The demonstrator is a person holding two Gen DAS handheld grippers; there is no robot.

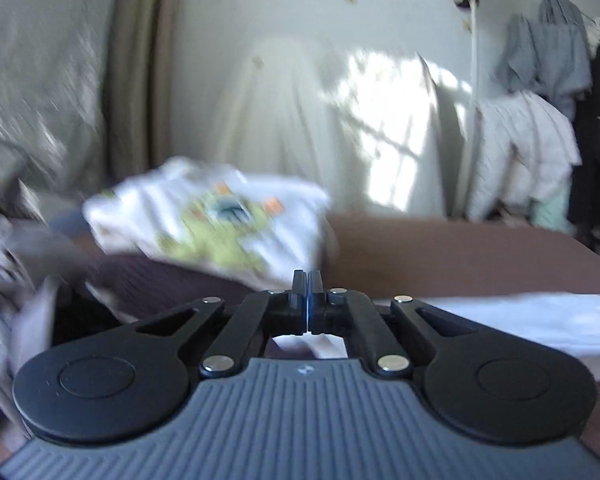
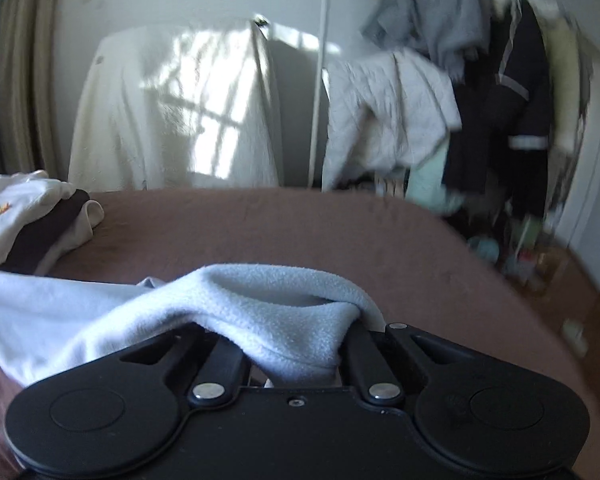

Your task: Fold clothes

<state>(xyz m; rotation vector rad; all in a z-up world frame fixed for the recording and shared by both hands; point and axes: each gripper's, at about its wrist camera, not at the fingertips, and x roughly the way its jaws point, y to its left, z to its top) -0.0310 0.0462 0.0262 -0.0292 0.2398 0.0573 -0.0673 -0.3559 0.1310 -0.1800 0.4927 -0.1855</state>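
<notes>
A pale blue fleece garment (image 2: pixel 100 316) lies stretched across the brown bed (image 2: pixel 300 232). My right gripper (image 2: pixel 296 344) is shut on one end of it, and the fleece bunches over the fingers and hides them. In the left wrist view the same garment (image 1: pixel 540 324) lies to the right, behind the left gripper. My left gripper (image 1: pixel 307 280) is shut, its fingers pressed together with nothing between them, above the bed. A folded white shirt with a green and orange print (image 1: pixel 208 216) lies on a stack ahead and left of it.
The stack of folded clothes (image 2: pixel 32 220) sits at the bed's far left corner. A loose pile of clothes (image 1: pixel 12 280) lies at the left. A cloth-draped shape (image 2: pixel 172 112) stands by the wall. Hanging clothes (image 2: pixel 480 80) and floor clutter (image 2: pixel 520 248) are at right.
</notes>
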